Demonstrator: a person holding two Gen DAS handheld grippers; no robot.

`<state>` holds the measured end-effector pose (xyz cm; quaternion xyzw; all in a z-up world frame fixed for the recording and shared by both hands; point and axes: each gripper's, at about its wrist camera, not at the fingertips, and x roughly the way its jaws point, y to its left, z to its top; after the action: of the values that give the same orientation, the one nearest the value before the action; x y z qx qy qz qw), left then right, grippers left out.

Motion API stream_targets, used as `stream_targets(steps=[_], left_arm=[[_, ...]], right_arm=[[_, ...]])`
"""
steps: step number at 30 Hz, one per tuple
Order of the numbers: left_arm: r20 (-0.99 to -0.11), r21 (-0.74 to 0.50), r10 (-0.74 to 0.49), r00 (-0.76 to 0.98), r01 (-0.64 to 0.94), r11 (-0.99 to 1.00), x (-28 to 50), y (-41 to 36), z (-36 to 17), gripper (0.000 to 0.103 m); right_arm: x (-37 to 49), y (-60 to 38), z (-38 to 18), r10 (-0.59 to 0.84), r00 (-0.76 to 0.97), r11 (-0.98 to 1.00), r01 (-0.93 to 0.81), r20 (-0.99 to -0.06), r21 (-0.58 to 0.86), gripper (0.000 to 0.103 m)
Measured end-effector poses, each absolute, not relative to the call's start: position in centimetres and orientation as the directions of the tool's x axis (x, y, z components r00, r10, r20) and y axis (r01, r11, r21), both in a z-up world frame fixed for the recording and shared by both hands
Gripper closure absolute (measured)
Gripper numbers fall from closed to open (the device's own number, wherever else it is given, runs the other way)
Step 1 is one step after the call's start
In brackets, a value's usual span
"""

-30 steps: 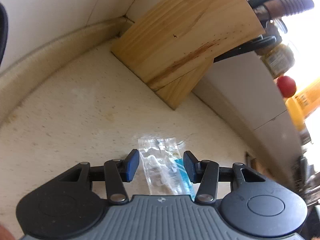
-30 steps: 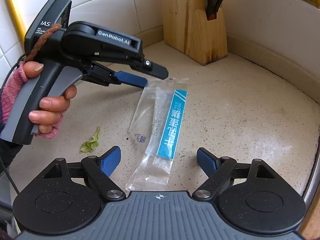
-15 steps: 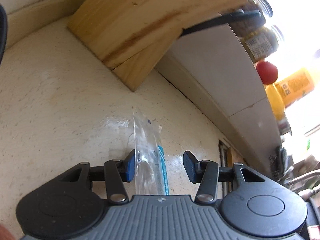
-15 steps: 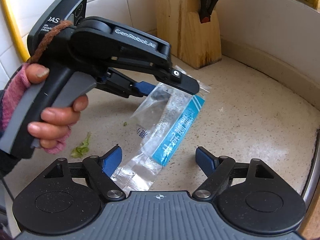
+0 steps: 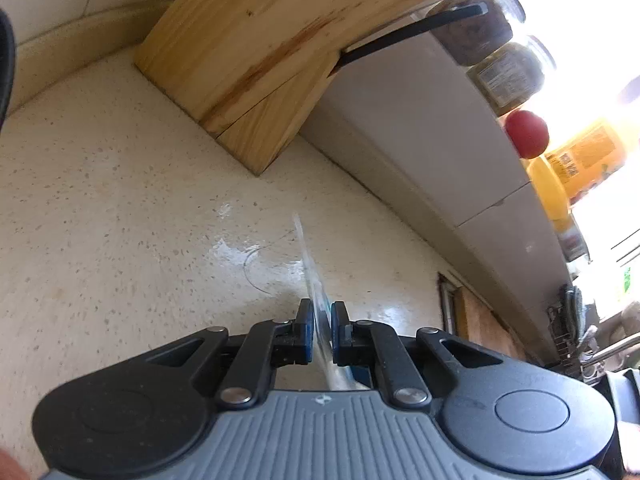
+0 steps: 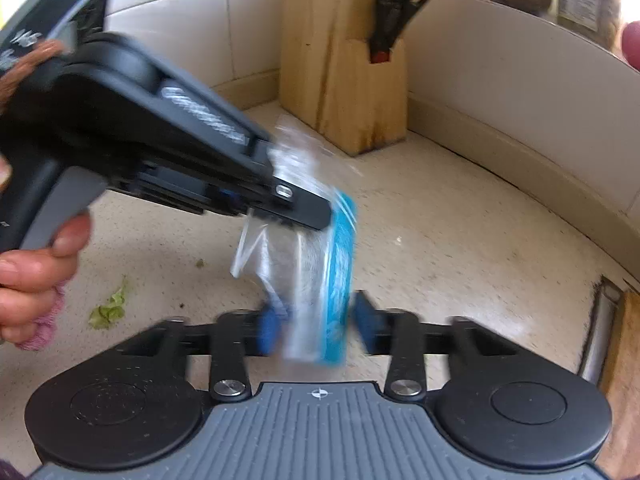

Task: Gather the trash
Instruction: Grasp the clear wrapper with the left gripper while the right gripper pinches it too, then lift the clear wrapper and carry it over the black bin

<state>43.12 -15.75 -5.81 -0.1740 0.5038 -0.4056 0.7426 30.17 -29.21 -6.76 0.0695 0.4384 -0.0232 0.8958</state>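
The left gripper [image 5: 319, 330] is holding its jaws clamped on the plastic wrapper [image 6: 320, 280]; the right gripper [image 6: 316, 328], jaws apart, should be pinching its lower end squarely.

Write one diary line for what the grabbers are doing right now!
left gripper: shut on plastic wrapper | wrapper: off the countertop | right gripper: open, straddling wrapper's lower end | lettuce scrap: still on countertop

Knife block [image 6: 344, 80] (scissors [image 6: 400, 4] slotted), jars [image 5: 508, 68].
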Motion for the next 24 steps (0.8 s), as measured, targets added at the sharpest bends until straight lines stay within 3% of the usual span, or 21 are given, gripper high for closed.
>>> stream_targets(steps=[1,8,24], left_arm=[[-0.606,-0.665,-0.777,0.169,0.428,0.612,42.9,-15.5,-5.6,0.096],[-0.611,-0.634,-0.773,0.168,0.481,0.606,39.7,-15.3,-4.5,0.095],[-0.560,-0.637,-0.783,0.269,0.465,0.615,33.9,-10.2,-0.5,0.095]], right_arm=[[29.9,-29.6,-6.6,0.032,0.609,0.987,0.106,-0.792,0.121,0.075],[27.0,-30.6,-5.7,0.037,0.605,0.985,0.111,-0.796,0.131,0.086],[23.1,-27.9,-1.3,0.080,0.680,0.993,0.007,-0.729,0.116,0.087]])
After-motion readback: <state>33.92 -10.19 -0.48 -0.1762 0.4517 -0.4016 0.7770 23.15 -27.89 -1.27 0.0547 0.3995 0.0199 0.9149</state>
